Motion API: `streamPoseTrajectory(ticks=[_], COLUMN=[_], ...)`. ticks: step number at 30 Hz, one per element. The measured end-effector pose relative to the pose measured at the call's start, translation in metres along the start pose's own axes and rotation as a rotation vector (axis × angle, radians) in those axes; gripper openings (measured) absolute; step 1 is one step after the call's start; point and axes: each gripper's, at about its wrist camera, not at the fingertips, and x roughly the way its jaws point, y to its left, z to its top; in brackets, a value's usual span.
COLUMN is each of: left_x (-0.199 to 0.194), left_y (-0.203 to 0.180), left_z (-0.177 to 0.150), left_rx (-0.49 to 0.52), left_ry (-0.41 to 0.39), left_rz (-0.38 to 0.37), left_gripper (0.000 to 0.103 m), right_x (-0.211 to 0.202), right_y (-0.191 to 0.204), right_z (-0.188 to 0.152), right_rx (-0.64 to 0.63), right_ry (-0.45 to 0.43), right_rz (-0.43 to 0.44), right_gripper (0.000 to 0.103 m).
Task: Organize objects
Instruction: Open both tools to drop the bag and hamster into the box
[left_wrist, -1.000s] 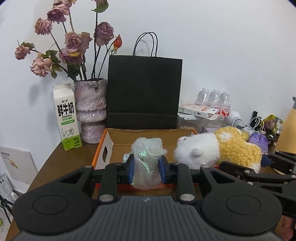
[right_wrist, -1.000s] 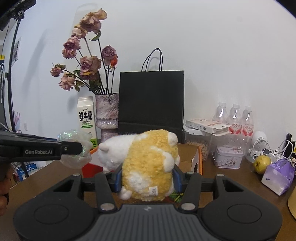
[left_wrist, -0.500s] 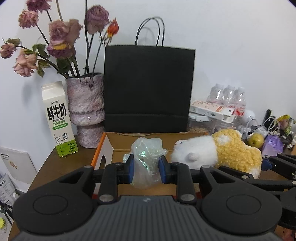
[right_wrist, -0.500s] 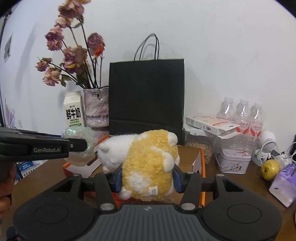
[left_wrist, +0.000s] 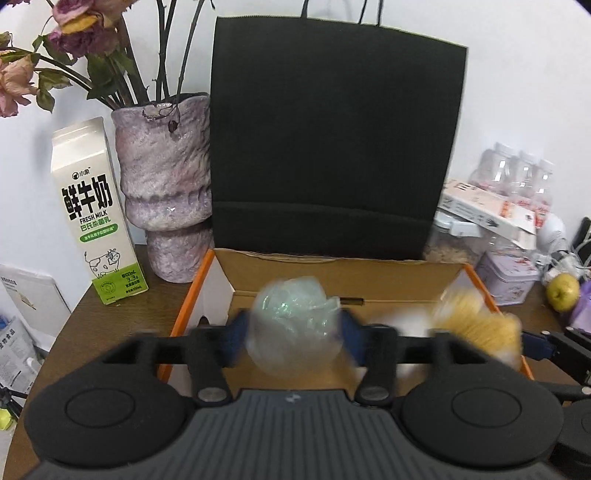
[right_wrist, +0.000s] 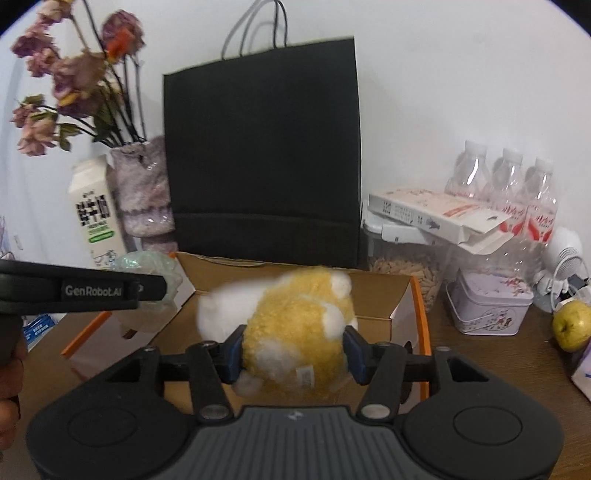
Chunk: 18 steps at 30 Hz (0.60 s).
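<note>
A crumpled clear plastic bag (left_wrist: 293, 325) sits blurred between the blue pads of my left gripper (left_wrist: 291, 332). The jaws are opening and stand wide at the bag's sides, with no squeeze to see. A yellow-and-white plush toy (right_wrist: 295, 332) fills my right gripper (right_wrist: 293, 350), whose jaws are opening too, though the pads still touch its fur. Both hang over an open cardboard box (left_wrist: 369, 280) with orange edges. The plush (left_wrist: 476, 321) shows at the right of the left wrist view. The left gripper's arm (right_wrist: 92, 290) and the bag (right_wrist: 147, 266) show at the left of the right wrist view.
A black paper bag (left_wrist: 332, 147) stands behind the box, with a purple vase (left_wrist: 166, 184) of dried roses and a milk carton (left_wrist: 92, 210) to its left. Bottles (right_wrist: 506, 184), a small carton (right_wrist: 436, 214), a grain jar, a tin (right_wrist: 487, 306) and a green apple (right_wrist: 572, 325) crowd the right.
Both grippers moved forward and slightly down over the box. The left jaws spread wide off the bag, which puffed out. The right jaws widened a little around the plush.
</note>
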Motion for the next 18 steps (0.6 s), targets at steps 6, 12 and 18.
streamPoseTrajectory(ticks=[6, 12, 18], left_x=[0.011, 0.015, 0.005], left_y=[0.0, 0.005, 0.006], left_z=[0.0, -0.003, -0.002], left_rx=[0.021, 0.013, 0.009], left_ry=[-0.011, 0.001, -0.003], left_rz=[0.016, 0.034, 0.038], left_gripper=[0.103, 0.103, 0.103], right_x=[0.022, 0.025, 0.017], right_y=[-0.001, 0.0, -0.001], right_z=[0.002, -0.001, -0.003], right_rx=[-0.017, -0.041, -0.039], right_ry=[0.035, 0.044, 0.045], right_rz=[-0.032, -0.033, -0.041], right_gripper=[0.101, 0.103, 0.103])
